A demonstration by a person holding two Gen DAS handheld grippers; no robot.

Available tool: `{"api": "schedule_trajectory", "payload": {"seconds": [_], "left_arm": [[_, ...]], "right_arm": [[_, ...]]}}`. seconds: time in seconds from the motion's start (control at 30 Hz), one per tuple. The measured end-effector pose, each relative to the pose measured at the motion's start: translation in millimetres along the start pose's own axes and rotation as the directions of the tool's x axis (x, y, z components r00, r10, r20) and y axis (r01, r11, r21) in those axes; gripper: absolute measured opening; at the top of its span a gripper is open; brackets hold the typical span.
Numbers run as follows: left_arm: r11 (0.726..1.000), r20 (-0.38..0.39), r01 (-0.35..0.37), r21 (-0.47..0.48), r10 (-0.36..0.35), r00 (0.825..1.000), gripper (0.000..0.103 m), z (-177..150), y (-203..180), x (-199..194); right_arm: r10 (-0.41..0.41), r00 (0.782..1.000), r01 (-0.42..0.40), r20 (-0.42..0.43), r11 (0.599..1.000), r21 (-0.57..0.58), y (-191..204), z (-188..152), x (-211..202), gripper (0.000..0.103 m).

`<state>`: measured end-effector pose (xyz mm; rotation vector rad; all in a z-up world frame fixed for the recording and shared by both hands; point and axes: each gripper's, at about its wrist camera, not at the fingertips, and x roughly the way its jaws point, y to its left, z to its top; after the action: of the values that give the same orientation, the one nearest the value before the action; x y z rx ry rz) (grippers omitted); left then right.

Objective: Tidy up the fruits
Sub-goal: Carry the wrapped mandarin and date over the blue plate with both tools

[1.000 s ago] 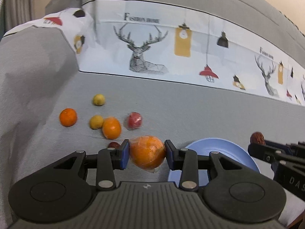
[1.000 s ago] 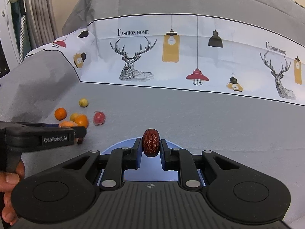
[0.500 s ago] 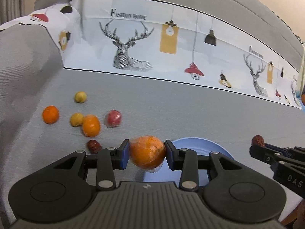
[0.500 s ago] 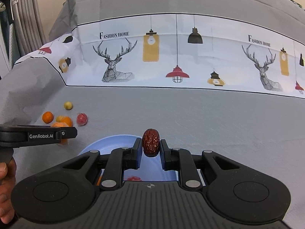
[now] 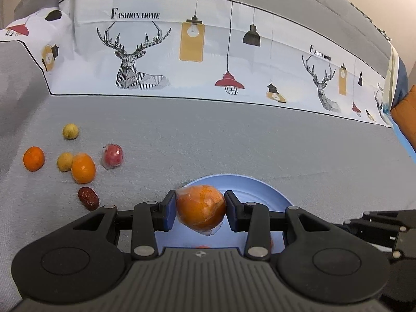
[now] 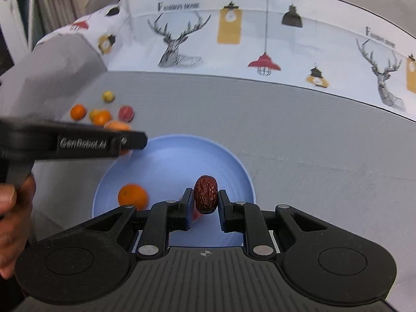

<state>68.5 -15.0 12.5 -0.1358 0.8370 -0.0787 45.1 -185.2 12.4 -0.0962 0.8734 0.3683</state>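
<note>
Partway: blue plate (image 6: 234, 166) already holds 1 orange (image 6: 132, 196) plus something red half hidden; 6 fruits (image 5: 83, 168) lie loose on the grey cloth (image 5: 234, 140). Left gripper (image 5: 200, 209) clamps a film-wrapped orange (image 5: 200, 206) over the plate's near edge. Right gripper (image 6: 205, 200) pinches a wrinkled dark-red date (image 6: 206, 193) above the plate.

A grey textured cloth (image 5: 234, 140) covers the surface, with soft even light on it. Along the far side runs a white printed band (image 5: 208, 52) showing deer heads, hanging lamps and the words "Fashion Home". Far left hangs a pale pleated curtain (image 6: 56, 2). Far right sits an orange cushion (image 5: 407, 114).
</note>
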Motion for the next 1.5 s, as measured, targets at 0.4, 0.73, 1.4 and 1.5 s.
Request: {"api": "schedule_trajectory", "payload": {"seconds": [0.4, 0.73, 1.4, 1.5], "left_arm": [[1.000, -0.016, 0.010, 0.007, -0.010, 1.000, 0.043, -1, -7, 5], [1.000, -0.022, 0.021, 0.018, -0.020, 1.000, 0.043, -2, -10, 8], [0.999, -0.026, 0.046, 0.012, -0.045, 0.999, 0.043, -4, -14, 9], [0.999, -0.032, 0.045, 0.006, -0.044, 0.998, 0.043, -4, -14, 11]], "right_arm": [[0.046, 0.998, -0.047, -0.040, 0.999, -0.027, -1, -1, 1, 0.020], [0.071, 0.996, -0.074, -0.053, 0.996, -0.057, 11, -1, 5, 0.020], [0.067, 0.996, -0.072, -0.063, 0.995, -0.071, 14, 0, 8, 0.020], [0.063, 0.996, -0.067, -0.057, 0.995, -0.071, 14, -1, 6, 0.020]]}}
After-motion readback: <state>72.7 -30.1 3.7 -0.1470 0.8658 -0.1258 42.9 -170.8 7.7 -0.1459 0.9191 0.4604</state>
